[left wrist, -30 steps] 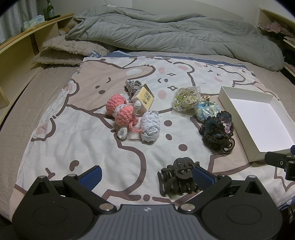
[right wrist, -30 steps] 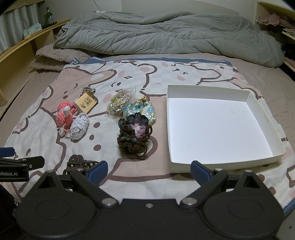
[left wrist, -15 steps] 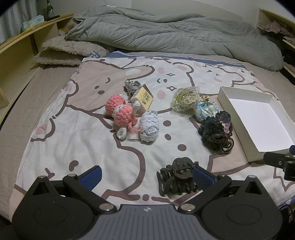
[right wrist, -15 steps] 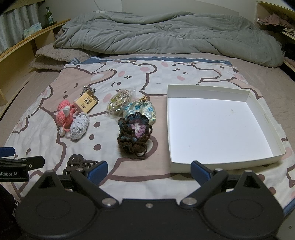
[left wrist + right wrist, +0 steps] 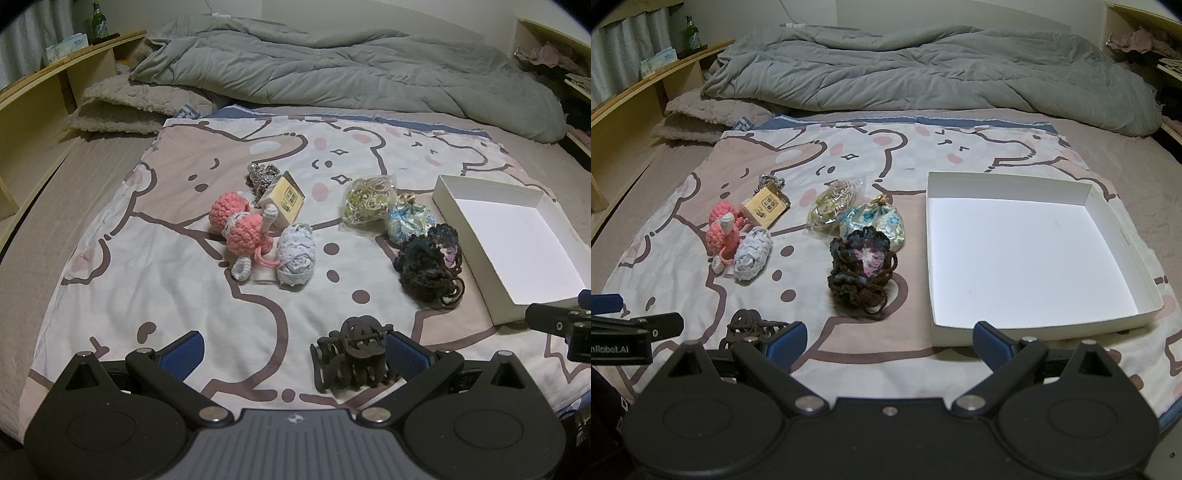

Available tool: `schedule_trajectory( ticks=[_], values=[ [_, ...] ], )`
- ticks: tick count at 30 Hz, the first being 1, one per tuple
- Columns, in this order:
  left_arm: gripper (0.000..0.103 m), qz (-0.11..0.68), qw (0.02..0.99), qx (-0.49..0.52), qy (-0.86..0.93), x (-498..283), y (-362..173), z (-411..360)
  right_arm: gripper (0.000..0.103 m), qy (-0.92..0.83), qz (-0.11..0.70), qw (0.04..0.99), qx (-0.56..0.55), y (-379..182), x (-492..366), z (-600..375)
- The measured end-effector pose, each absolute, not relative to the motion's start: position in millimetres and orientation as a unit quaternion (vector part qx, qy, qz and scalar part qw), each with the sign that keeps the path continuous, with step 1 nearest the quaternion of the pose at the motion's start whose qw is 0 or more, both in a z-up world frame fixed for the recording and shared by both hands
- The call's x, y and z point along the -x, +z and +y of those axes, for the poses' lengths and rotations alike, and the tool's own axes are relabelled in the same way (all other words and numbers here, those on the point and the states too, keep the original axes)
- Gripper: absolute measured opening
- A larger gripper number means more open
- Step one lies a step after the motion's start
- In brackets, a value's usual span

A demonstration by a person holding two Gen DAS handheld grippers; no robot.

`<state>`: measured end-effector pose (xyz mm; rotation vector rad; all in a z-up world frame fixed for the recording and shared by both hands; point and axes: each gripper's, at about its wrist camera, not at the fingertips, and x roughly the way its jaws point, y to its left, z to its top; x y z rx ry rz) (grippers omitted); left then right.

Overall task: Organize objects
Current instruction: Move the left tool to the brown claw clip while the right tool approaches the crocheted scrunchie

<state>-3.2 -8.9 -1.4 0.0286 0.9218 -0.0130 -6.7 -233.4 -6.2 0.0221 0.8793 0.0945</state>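
Resting against wide-open left gripper (image 5: 293,349) (right finger): dark hair claw (image 5: 354,355).

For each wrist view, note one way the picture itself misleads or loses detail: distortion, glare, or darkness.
Left wrist view: fisheye bows the wooden shelf at the left edge, and the corners go black. Right wrist view: the white box floor is overexposed to flat glare; the gray duvet behind it looks dim and slightly soft.

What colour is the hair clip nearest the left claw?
Dark brown, nearly black. The hair clip shows best in the left wrist view.
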Motion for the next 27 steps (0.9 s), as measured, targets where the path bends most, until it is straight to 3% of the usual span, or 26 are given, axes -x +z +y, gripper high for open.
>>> schedule_trajectory(
  ticks=[27],
  values=[
    [0.103,0.382,0.923,-0.041,-0.034,-26,41,-42,0.099,0.062,0.364,0.929,0.006,54,-36,-242]
  ],
)
